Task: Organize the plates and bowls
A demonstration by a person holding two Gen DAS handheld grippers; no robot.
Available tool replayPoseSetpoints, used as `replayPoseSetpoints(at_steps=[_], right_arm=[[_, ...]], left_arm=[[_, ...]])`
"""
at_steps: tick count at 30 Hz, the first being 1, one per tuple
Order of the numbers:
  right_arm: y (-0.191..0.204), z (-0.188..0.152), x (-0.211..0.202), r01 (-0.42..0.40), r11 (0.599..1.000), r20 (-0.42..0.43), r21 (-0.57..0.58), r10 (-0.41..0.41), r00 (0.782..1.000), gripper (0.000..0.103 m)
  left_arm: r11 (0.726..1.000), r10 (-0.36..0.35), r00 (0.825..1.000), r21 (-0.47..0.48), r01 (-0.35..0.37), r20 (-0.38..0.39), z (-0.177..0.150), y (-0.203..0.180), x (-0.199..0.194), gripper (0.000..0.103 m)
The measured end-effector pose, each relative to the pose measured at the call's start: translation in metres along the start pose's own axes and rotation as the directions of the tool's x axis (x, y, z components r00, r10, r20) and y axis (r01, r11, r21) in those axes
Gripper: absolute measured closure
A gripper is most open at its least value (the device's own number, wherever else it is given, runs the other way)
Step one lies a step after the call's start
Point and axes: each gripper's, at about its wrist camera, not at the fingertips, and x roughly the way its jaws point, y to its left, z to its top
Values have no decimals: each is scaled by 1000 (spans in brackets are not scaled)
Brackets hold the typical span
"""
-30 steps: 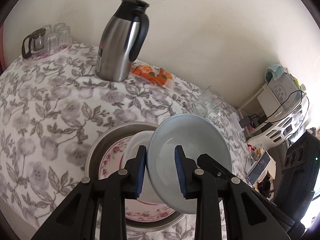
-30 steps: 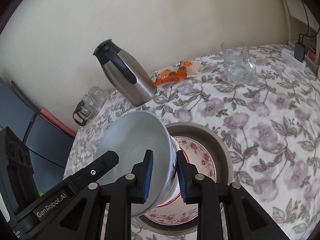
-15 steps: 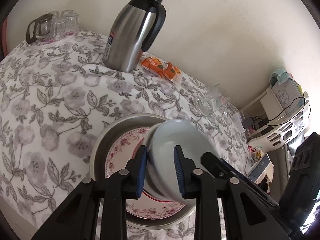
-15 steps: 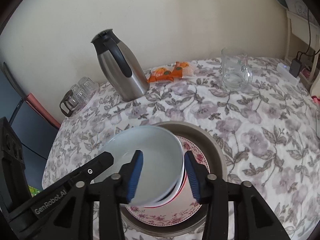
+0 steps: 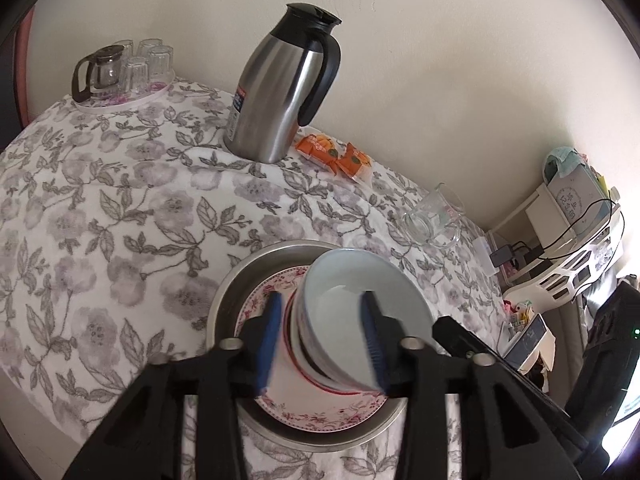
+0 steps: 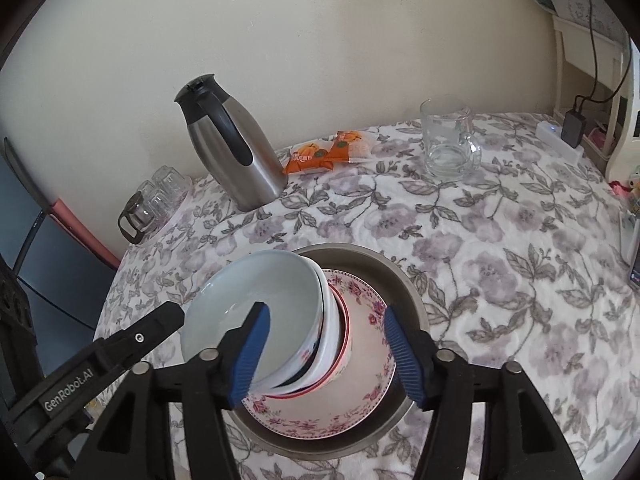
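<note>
A pale blue bowl point(image 5: 360, 312) point(image 6: 260, 292) sits nested on top of a small stack of bowls. The stack rests on a pink floral plate point(image 5: 320, 412) point(image 6: 368, 344) inside a round metal pan point(image 5: 228, 292) point(image 6: 408, 280). My left gripper point(image 5: 320, 340) straddles the bowl's near wall and its jaws are opening, both pads clear of the wall. My right gripper point(image 6: 328, 354) is opening too. One blue pad hangs inside the bowl and the other over the plate, neither pressing. The left gripper's black arm point(image 6: 120, 344) shows in the right wrist view.
A steel thermos jug point(image 5: 280, 92) point(image 6: 232, 148) stands at the back by the wall, with orange snack packets point(image 5: 336, 156) beside it. A glass mug point(image 5: 432, 220) point(image 6: 448, 148) sits further right. A tray of glasses point(image 5: 120, 68) occupies the back left corner. A white shelf with cables point(image 5: 580, 240) stands beyond the table's right edge.
A second ago both grippers held the pale blue bowl tilted above the pan. The bowl has come down onto the stack, and both pairs of jaws have spread off its rim.
</note>
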Motion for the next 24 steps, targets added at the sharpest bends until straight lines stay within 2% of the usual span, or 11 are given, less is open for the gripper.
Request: replayPoseSetpoints(at_steps=[2, 4, 6, 9, 13, 15, 18, 21, 24], right_arm=[[0, -5, -6, 0, 1000, 10, -3, 0, 1000, 34], [0, -11, -9, 2, 1000, 9, -6, -2, 1000, 28], [-1, -17, -11, 10, 1000, 7, -7, -10, 1000, 25], [-2, -27, -12, 25, 1000, 0, -17, -25, 1000, 22], [-2, -40, -12, 46, 998, -6, -30, -46, 999, 14], [-2, -45, -11, 49, 998, -13, -33, -50, 999, 12], [-4, -54, -9, 58, 998, -24, -40, -59, 998, 9], [-6, -62, -6, 77, 996, -35, -46, -78, 996, 2], [-10, -71, -1, 93, 994, -52, -50, -96, 994, 1]], left_arm=[[1000, 18, 1000, -3, -18, 13, -3, 3, -6, 41], [999, 46, 999, -2, -46, 19, -6, 6, -10, 36], [996, 91, 995, -1, -91, 29, -10, 9, -13, 24], [988, 153, 987, 3, -154, 38, -19, 15, -15, 23], [980, 198, 980, 14, -198, 25, -29, 23, -13, 21], [978, 208, 978, 15, -208, 20, -36, 26, -13, 6], [971, 239, 971, 27, -239, 15, -46, 29, -12, 6], [962, 270, 963, 44, -269, -10, -57, 33, -7, 5], [957, 287, 957, 54, -284, -41, -67, 37, 0, 5]])
